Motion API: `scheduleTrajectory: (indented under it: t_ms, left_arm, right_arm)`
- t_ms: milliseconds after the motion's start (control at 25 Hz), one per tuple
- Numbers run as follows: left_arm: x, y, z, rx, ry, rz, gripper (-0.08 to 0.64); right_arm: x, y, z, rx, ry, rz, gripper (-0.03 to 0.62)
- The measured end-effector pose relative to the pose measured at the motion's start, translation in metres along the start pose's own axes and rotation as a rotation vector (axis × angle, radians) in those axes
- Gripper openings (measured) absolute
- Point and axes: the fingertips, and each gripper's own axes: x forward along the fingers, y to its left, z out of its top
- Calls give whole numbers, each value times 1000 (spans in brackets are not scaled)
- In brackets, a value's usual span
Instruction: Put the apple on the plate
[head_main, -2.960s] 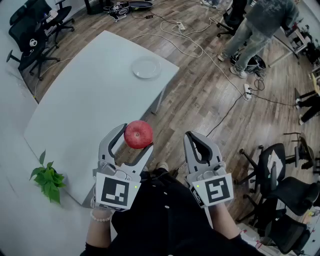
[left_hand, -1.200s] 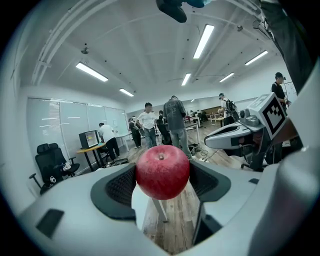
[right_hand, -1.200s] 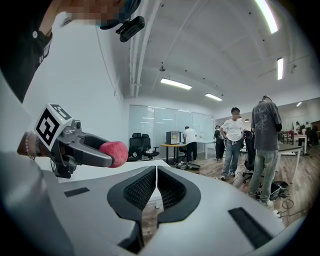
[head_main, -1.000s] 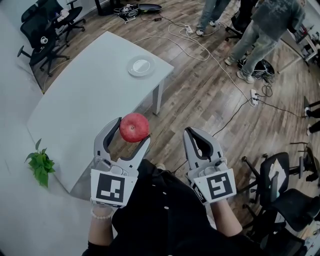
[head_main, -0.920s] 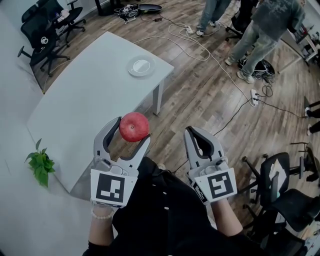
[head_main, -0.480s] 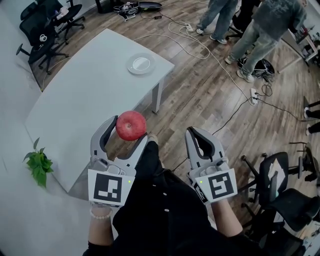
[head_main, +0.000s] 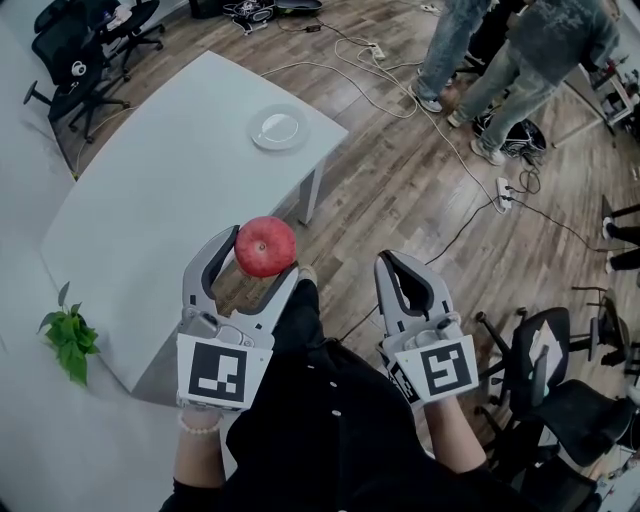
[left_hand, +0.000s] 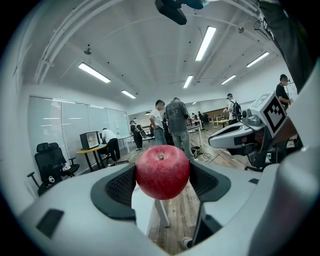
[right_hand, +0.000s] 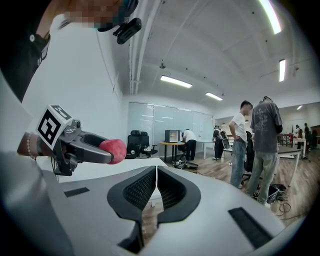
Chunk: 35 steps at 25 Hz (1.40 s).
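Observation:
A red apple (head_main: 265, 246) sits between the fingertips of my left gripper (head_main: 250, 262), which is shut on it and held in the air off the near right edge of the white table (head_main: 160, 200). The left gripper view shows the apple (left_hand: 162, 172) stem-up, pinched between both black pads. A white plate (head_main: 278, 127) lies at the table's far right corner, well ahead of the apple. My right gripper (head_main: 398, 272) hangs beside the left one over the wooden floor, shut with nothing in it. From the right gripper view the apple (right_hand: 113, 150) shows at the left.
A small green plant (head_main: 66, 334) lies at the table's near left edge. Several people (head_main: 530, 60) stand on the wooden floor at the far right, with cables (head_main: 390, 90) around them. Office chairs (head_main: 75, 60) stand far left, and another chair (head_main: 545, 370) at the right.
My left gripper keeps its hold on the apple. The table and plate have shifted slightly left in the head view, and the people at the back have moved.

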Motion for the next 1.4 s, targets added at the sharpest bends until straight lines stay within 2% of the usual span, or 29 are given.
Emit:
scheduleTrajectory:
  t_ms: [720,1400]
  left_arm:
    - [99,37,19,3,12,-36,345]
    - [212,85,56,14,-32,-103,345]
  right_arm:
    - [73,-66,8,13,27,-16,44]
    - [152,-142,29,15,34,-90,44]
